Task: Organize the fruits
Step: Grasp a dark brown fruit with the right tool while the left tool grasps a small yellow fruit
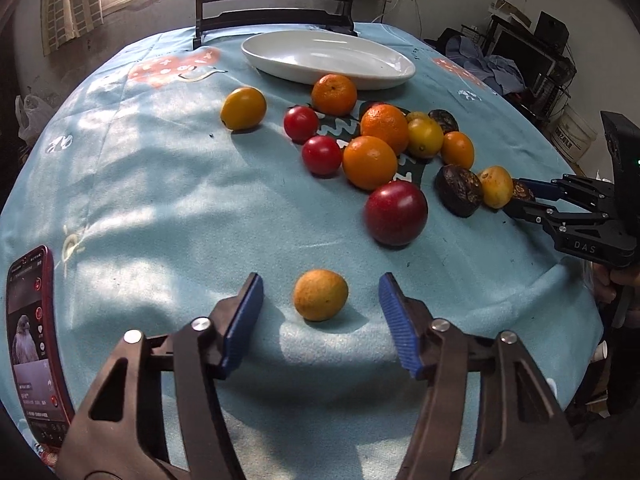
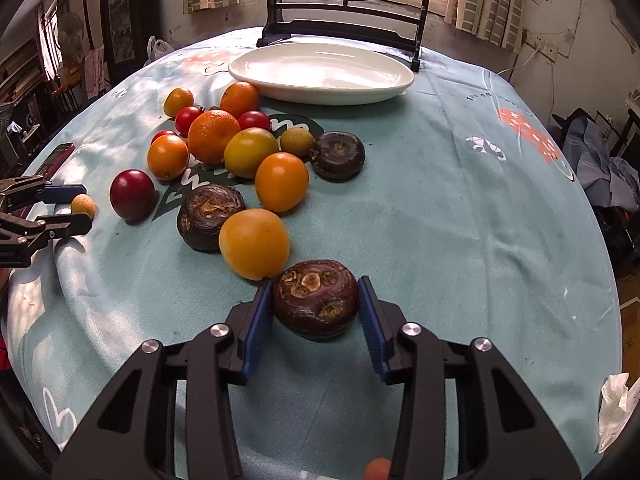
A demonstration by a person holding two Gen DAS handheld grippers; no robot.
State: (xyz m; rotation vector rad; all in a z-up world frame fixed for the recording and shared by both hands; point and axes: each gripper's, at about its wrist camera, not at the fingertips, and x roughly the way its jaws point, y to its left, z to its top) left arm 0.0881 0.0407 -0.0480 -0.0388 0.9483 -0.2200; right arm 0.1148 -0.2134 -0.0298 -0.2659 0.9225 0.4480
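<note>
My left gripper [image 1: 320, 286] is open, its blue pads either side of a small pale orange fruit [image 1: 320, 295] on the blue tablecloth, not touching it. My right gripper [image 2: 315, 288] has its pads against both sides of a dark brown water chestnut [image 2: 315, 299] that rests on the cloth. Several oranges, yellow fruits, red tomatoes, a dark red plum [image 1: 396, 213] and two more water chestnuts lie clustered mid-table. An empty white oval plate [image 1: 328, 58] sits at the far side; it also shows in the right wrist view [image 2: 320, 72].
A red phone [image 1: 34, 344] lies at the left table edge. A dark wooden screen stand [image 2: 344, 28] stands behind the plate. A white tissue [image 2: 614, 412] lies at the right edge. A yellow fruit [image 2: 254, 243] touches the gripped chestnut's far left side.
</note>
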